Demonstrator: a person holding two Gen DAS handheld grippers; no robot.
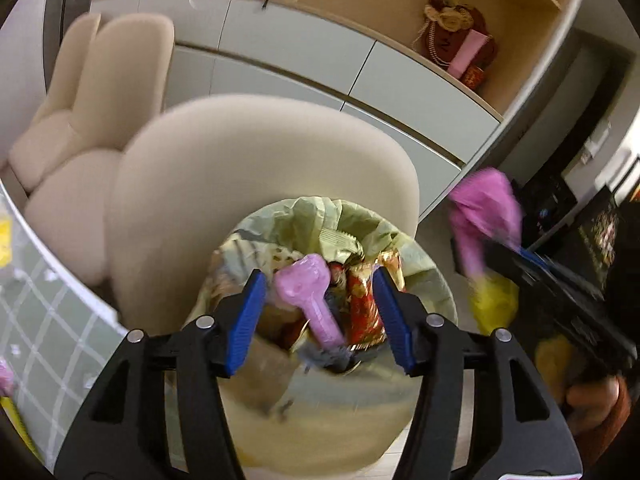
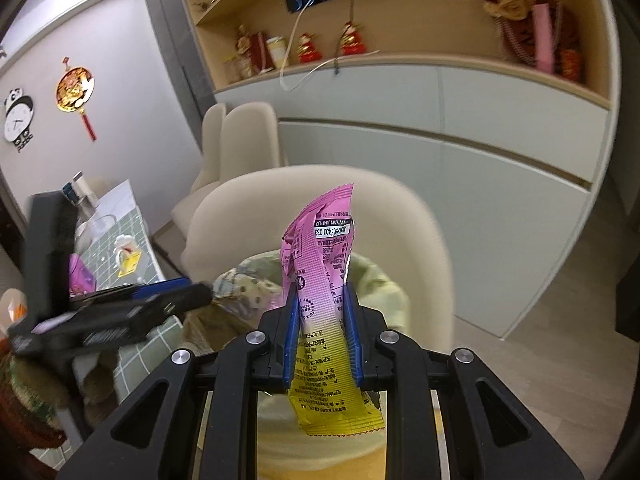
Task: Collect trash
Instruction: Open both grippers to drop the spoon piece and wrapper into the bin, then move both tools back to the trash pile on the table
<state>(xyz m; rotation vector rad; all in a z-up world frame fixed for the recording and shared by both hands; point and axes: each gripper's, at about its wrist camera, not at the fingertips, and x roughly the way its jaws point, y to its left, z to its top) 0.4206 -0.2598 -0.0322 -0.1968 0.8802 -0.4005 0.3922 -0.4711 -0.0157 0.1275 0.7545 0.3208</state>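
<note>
My left gripper [image 1: 318, 314] is open above the trash bin [image 1: 424, 280], which has a pale green liner and is full of wrappers. A pink wrapper [image 1: 310, 300] and a red and gold wrapper [image 1: 366, 300] lie in the bin between its blue fingers. My right gripper [image 2: 322, 336] is shut on a pink and yellow snack wrapper [image 2: 320, 280], held upright just before the bin [image 2: 384, 296]. The same wrapper [image 1: 486, 208] and right gripper show at the right of the left wrist view. The left gripper [image 2: 120, 312] shows at the left of the right wrist view.
A beige chair [image 1: 260, 160] stands right behind the bin, with another [image 1: 100, 100] further back. A table with a green checked cloth [image 1: 48, 300] is at the left, holding a small yellow box [image 2: 128, 260] and more items. Grey cabinets [image 2: 480, 140] and shelves line the wall.
</note>
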